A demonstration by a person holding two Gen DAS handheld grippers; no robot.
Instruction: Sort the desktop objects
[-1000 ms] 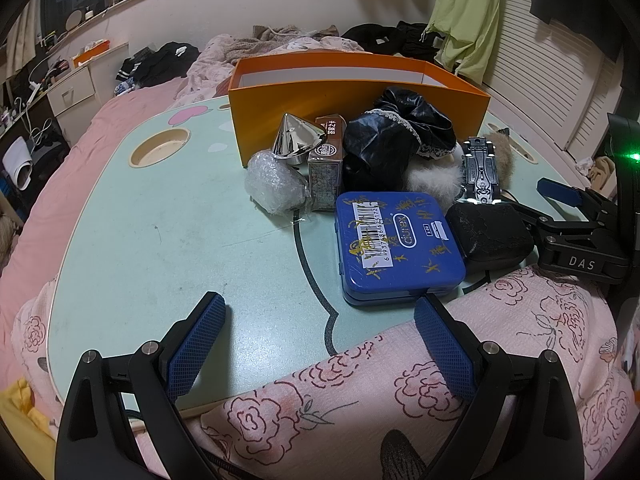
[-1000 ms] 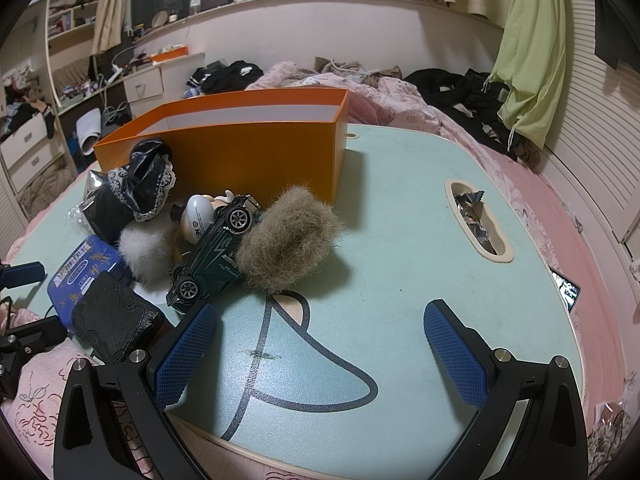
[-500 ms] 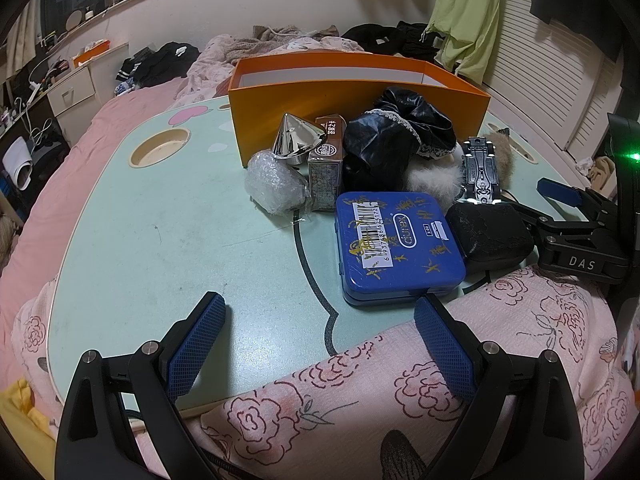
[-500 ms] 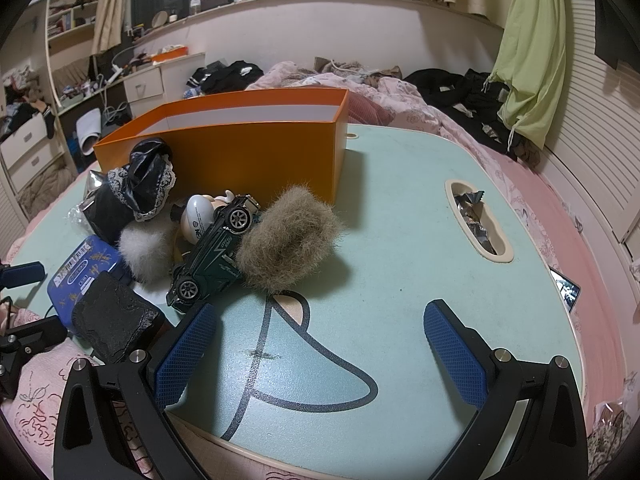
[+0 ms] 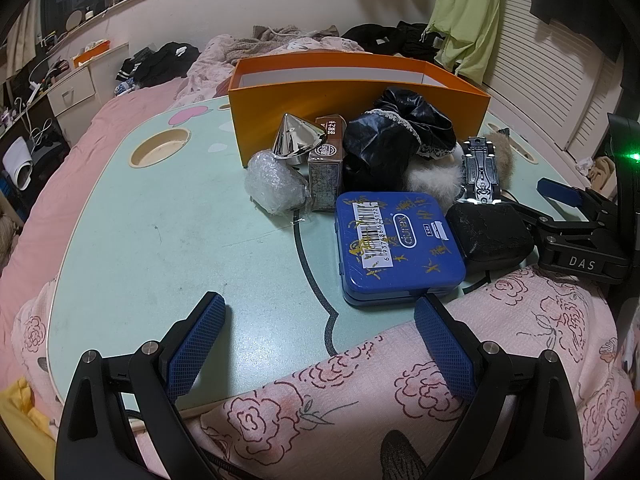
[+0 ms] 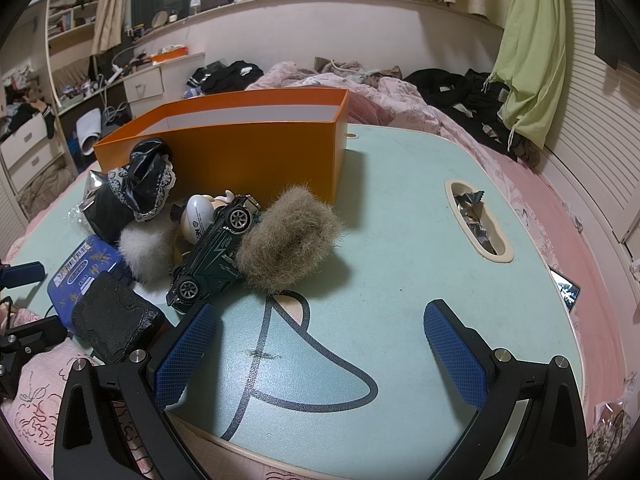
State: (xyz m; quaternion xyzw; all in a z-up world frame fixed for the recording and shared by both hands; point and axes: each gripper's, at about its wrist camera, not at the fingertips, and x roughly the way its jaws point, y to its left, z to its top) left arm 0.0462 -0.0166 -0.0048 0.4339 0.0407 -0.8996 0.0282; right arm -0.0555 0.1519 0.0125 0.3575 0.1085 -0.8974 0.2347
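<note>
On the near edge of the mint table [image 5: 160,220] we hover with both tools spread wide and empty: the left gripper [image 5: 318,344] faces the blue tin [image 5: 398,240], the right gripper [image 6: 320,344] sits just short of the toy car [image 6: 216,250]. All the clutter is heaped against the orange box [image 5: 352,100], none of it visibly inside, though we can't see the box floor. Watch the risk here: the car leans on the brown fur puff [image 6: 292,236] and the white puff [image 6: 146,250], so a careless grab could drag fur along or send it rolling. The silver cone [image 5: 296,142], perched on the brown carton [image 5: 326,164], could topple at a nudge.
</note>
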